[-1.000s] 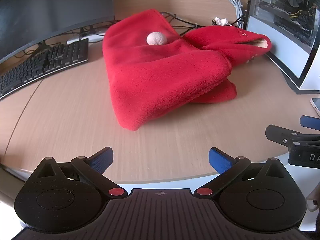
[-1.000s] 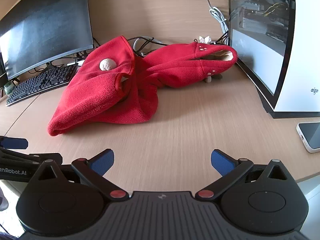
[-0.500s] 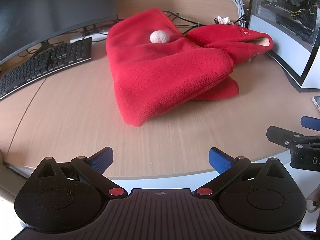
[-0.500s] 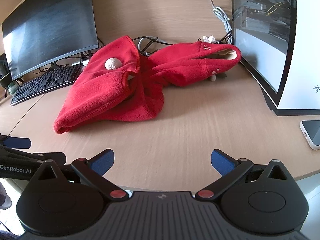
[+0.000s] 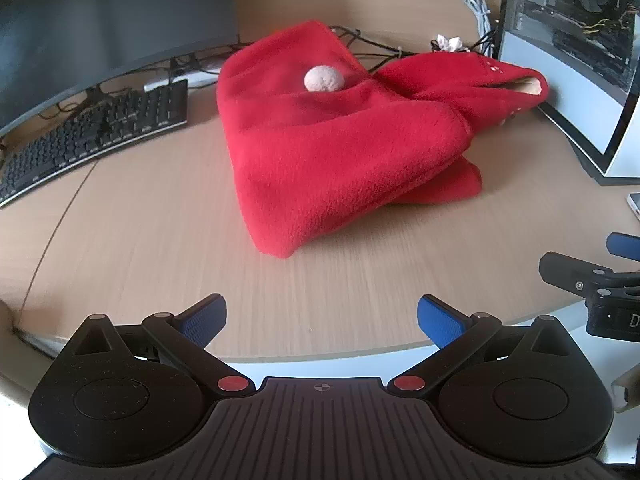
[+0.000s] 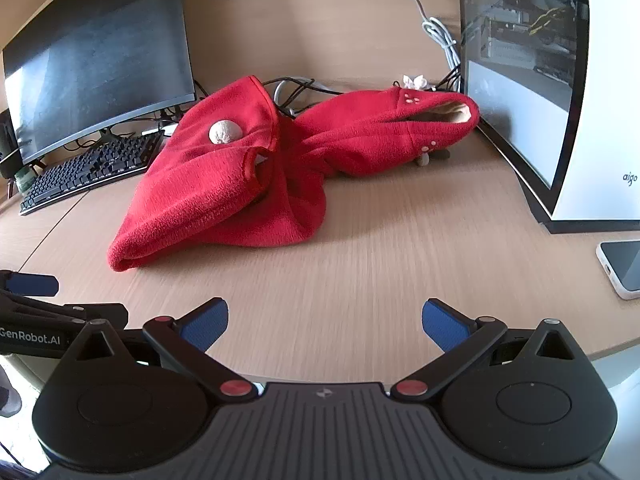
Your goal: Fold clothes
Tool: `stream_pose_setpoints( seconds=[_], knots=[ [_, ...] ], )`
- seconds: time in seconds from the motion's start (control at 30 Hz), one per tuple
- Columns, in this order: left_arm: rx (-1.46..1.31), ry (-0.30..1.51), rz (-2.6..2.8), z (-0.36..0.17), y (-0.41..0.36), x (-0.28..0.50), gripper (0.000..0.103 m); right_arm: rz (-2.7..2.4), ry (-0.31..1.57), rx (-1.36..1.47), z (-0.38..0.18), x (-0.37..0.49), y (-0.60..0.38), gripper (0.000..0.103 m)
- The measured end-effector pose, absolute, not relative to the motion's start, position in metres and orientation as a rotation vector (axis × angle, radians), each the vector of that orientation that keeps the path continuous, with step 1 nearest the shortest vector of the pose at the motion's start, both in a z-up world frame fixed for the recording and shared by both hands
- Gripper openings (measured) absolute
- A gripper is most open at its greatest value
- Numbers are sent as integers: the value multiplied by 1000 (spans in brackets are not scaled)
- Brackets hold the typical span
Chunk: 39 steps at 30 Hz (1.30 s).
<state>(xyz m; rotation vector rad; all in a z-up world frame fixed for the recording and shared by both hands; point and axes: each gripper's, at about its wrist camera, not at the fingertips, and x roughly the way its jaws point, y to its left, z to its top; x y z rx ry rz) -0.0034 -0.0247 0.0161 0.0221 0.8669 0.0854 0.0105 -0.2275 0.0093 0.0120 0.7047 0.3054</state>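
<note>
Worktop [image 6: 400, 280]: a pale wood desk surface that is carrying everything here, with its near edge lying just under both tools.
Monitor [image 6: 100, 60]: a dark curved screen that is standing at the back left, well apart from the tools.
Computer case [image 6: 540, 80]: its glass side is showing the parts inside; this is the only container in view, and the garment's hood end is lying just beside it.
Red fleece garment [image 5: 340, 152]: it is lying bunched in the middle of the worktop, one thick fold pointing at the cameras, a pale pom-pom [image 5: 323, 78] sitting on top and a cream-lined opening at the far right.
Keyboard [image 5: 92, 136]: it is lying to the left of the fleece, near but not touching.
Left hand-held gripper [image 5: 318, 318]: its blue pads are standing wide apart and gripping nothing, over the near edge.
Right hand-held gripper [image 6: 325, 320]: it is likewise spread and empty, short of the cloth.
Phone [image 6: 622, 268]: it is lying at the right edge.
Risk: thick fleece is likely to slip from a shallow pinch, or several layers may be getting caught at once; a wide sweep may be dragging the cables [image 5: 372, 46] behind, or nudging the phone.
</note>
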Motion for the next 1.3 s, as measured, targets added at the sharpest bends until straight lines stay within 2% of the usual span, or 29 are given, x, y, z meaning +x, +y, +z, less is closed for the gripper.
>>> stream_pose_setpoints(
  seconds=[1.3],
  knots=[
    [39, 915, 27, 5, -7, 13, 103, 221, 767, -22, 5, 21, -219, 103]
  ],
)
